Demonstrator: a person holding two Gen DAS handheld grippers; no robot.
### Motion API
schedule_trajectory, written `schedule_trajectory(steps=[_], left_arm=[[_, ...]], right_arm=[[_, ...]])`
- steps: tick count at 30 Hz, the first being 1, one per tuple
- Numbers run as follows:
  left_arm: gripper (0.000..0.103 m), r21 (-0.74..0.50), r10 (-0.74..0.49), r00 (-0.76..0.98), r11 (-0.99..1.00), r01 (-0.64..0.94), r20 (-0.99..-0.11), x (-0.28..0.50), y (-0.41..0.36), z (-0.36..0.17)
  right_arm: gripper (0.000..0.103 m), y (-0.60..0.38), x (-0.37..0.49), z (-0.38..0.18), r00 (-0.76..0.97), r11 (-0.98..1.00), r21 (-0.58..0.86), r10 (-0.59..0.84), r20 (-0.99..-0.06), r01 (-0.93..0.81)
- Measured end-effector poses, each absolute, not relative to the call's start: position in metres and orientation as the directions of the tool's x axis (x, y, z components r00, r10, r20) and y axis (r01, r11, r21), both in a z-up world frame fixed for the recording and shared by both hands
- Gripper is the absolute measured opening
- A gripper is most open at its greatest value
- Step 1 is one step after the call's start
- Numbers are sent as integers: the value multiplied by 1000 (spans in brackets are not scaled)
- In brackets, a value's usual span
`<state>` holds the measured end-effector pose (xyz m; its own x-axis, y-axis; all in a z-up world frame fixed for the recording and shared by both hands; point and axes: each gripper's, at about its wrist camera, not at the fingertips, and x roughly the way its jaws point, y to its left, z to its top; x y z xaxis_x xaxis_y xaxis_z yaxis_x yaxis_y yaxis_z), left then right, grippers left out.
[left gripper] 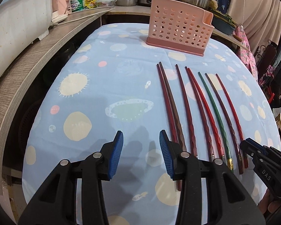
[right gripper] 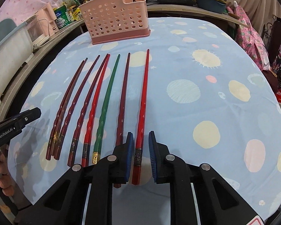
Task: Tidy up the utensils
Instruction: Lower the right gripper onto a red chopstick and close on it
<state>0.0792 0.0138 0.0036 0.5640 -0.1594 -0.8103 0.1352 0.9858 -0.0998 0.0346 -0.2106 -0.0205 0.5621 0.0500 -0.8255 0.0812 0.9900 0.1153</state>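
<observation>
While flat on the tablecloth, red chopstick inside open right claw, untouched by it — left claw open, empty.

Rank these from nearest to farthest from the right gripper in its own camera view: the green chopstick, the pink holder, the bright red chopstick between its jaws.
1. Bright red chopstick, between the right gripper jaws.
2. Green chopstick, to its left.
3. Pink holder, at the table's far end.

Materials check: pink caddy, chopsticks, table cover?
Pink caddy: looks like moulded plastic, matte, with punched round holes and a darker pink base. Chopsticks: glossy lacquered or resin finish, twisted faceted grips, metallic gold-looking bands at the thick ends; core unclear. Table cover: printed woven fabric, matte, with soft creases.
</observation>
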Motion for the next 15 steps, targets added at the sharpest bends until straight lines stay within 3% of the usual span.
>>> schedule_trajectory(steps=[2, 5, 15], left_arm=[[39, -100, -161, 561, 985, 138, -812, 77, 13, 3], [49, -96, -160, 562, 985, 142, -811, 72, 12, 3], [49, -112, -197, 538, 976, 187, -820, 53, -1, -1]], right_arm=[[8, -212, 33, -21, 564, 991, 107, 42, -825, 84], [7, -214, 30, -21, 570, 991, 105, 37, -821, 88], [7, -220, 19, -21, 566, 988, 121, 46, -823, 97]])
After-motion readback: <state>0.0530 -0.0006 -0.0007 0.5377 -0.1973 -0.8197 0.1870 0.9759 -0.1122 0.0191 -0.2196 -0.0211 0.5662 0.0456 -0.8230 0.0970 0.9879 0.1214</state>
